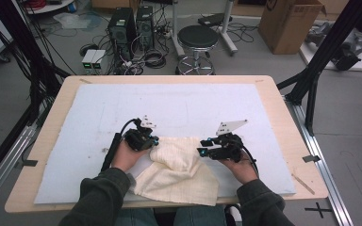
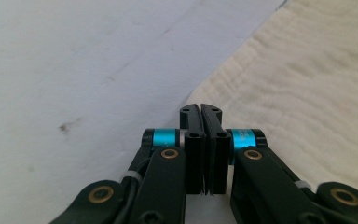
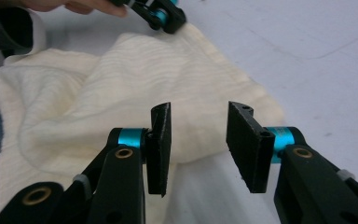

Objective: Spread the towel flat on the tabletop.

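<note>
We see one table (image 1: 52, 113) under one white mat (image 1: 169, 103), and on its near edge one cream cloth (image 1: 179, 169), rumpled, between our two grippers. Our left gripper (image 2: 200, 112) has its jaws pressed together at the cloth's edge; we cannot tell whether fabric is caught. Our right gripper (image 3: 198, 140) stands spread, empty, just above the cloth.

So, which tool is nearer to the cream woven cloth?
Left. The left tool is shut at the cream woven cloth's edge; the right tool is open just beside it.
</note>
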Demonstrator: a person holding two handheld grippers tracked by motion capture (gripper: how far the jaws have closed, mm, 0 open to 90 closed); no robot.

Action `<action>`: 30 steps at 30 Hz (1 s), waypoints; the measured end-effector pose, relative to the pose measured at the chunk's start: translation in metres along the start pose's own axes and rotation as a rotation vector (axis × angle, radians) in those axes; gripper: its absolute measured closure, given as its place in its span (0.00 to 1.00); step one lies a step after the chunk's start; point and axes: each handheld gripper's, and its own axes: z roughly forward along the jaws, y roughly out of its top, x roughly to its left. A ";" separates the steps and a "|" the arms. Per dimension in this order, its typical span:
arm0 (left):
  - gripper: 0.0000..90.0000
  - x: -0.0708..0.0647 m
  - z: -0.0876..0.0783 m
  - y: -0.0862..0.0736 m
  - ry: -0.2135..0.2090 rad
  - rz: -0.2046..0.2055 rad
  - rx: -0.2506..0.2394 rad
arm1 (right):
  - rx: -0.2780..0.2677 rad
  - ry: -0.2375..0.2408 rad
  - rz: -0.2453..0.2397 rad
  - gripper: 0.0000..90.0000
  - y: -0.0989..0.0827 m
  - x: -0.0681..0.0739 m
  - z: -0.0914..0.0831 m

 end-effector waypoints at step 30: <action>0.97 0.052 -0.064 -0.064 0.114 -0.062 0.004 | 0.108 -0.036 0.033 0.73 0.044 -0.010 0.068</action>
